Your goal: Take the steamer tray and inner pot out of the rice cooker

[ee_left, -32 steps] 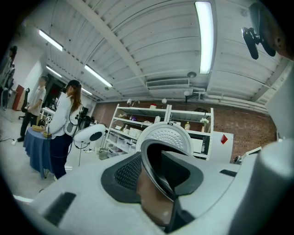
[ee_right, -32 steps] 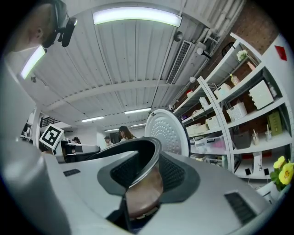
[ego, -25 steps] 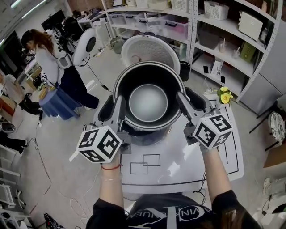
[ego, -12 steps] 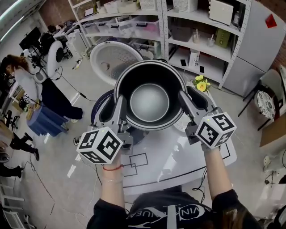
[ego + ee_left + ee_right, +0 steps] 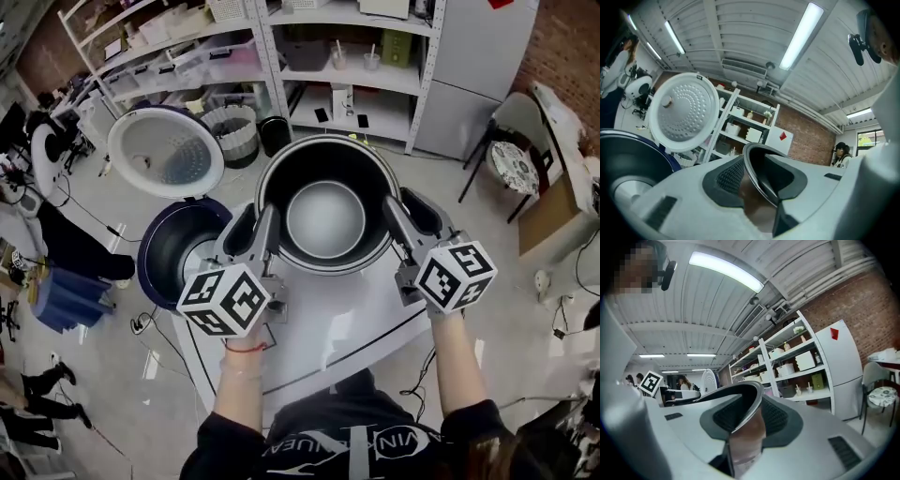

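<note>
I hold the dark inner pot (image 5: pixel 325 216) up in the air, its grey bottom showing from above. My left gripper (image 5: pixel 255 230) is shut on the pot's left rim and my right gripper (image 5: pixel 401 217) is shut on its right rim. In the left gripper view the thin pot rim (image 5: pixel 758 180) runs between the jaws of the left gripper (image 5: pixel 750 185). In the right gripper view the pot rim (image 5: pixel 749 411) is pinched by the right gripper (image 5: pixel 743 430). The dark blue rice cooker (image 5: pixel 173 246) stands to the pot's left with its white lid (image 5: pixel 166 153) tipped open. I see no steamer tray.
A white table (image 5: pixel 347 328) lies under the pot and my arms. Metal shelves (image 5: pixel 337 56) with boxes line the back, with a grey cabinet (image 5: pixel 478 56) and a chair (image 5: pixel 514 159) to the right. The cooker's lid (image 5: pixel 684 112) also fills the left gripper view's left side.
Both grippers have carried the pot off the rice cooker to the right. The cooker, earlier under the pot, now stands apart at its left, with its dark hollow showing.
</note>
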Tool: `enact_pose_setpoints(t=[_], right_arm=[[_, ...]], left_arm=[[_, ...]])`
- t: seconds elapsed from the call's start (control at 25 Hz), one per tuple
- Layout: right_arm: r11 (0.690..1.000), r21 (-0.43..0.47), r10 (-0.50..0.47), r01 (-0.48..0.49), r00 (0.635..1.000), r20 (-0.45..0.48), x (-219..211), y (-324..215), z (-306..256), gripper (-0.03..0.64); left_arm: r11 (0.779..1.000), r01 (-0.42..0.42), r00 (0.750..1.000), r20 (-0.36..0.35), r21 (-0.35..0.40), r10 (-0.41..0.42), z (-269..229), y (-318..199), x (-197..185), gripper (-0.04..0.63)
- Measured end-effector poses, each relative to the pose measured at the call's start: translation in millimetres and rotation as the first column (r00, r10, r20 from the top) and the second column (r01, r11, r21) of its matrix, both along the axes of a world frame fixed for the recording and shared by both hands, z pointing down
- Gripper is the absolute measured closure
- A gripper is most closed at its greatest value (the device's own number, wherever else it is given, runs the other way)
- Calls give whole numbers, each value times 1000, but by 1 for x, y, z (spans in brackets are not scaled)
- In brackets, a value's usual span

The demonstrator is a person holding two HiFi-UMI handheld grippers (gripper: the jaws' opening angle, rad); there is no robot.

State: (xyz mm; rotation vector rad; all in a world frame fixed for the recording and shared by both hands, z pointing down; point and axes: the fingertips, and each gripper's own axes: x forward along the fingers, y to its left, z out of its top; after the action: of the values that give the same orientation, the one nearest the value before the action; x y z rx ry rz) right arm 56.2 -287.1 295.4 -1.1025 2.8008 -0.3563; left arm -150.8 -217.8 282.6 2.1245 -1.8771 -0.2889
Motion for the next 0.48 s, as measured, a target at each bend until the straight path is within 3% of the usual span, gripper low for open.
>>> enact_pose_setpoints(t=[0.2,0.48], right_arm=[[995,-36,95,-96,995,-24,55,0,29,492],[967,-103,227,-233,971,-70,129,11,65,492]], left_arm=[[994,-102,995,-23,-49,101,35,-22,49,463],[960,-245,969,-62,-137,238,78,-40,118,463]])
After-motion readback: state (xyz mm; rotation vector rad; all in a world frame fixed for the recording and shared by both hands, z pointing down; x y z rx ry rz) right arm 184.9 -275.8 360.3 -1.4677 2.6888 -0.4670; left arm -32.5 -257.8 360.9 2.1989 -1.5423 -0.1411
